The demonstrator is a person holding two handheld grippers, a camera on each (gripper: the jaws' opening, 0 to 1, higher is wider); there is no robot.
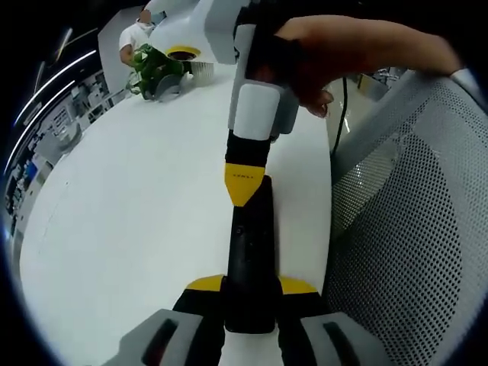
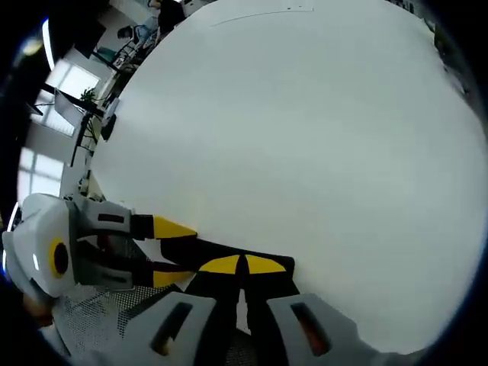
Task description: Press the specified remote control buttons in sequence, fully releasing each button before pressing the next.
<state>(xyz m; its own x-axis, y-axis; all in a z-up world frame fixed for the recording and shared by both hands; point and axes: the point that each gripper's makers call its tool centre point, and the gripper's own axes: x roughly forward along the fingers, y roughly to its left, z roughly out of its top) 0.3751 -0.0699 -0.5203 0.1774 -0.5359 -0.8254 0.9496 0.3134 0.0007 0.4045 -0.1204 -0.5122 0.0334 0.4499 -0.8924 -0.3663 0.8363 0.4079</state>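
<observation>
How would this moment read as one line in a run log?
left tongs: shut on remote control | right tongs: shut, tips on remote | surface: white table

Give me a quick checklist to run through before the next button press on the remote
1. Remote held steady: ok. The left gripper is clamped on the long black remote control, its yellow-tipped fingers on both sides.
2. Pressing tool on target: ok. The right gripper, closed, has its yellow tip on the remote's far half.
3. Which button is under the tip: cannot tell, the button markings are too dark to make out.
4. Button released before the next press: cannot tell, since tip and remote look to be in contact.
5. Remote in view: ok, it shows in both views above the white table.
6. Surroundings: ok. The green potted plant sits far off; the grey mesh chair back is beside the table edge.
</observation>
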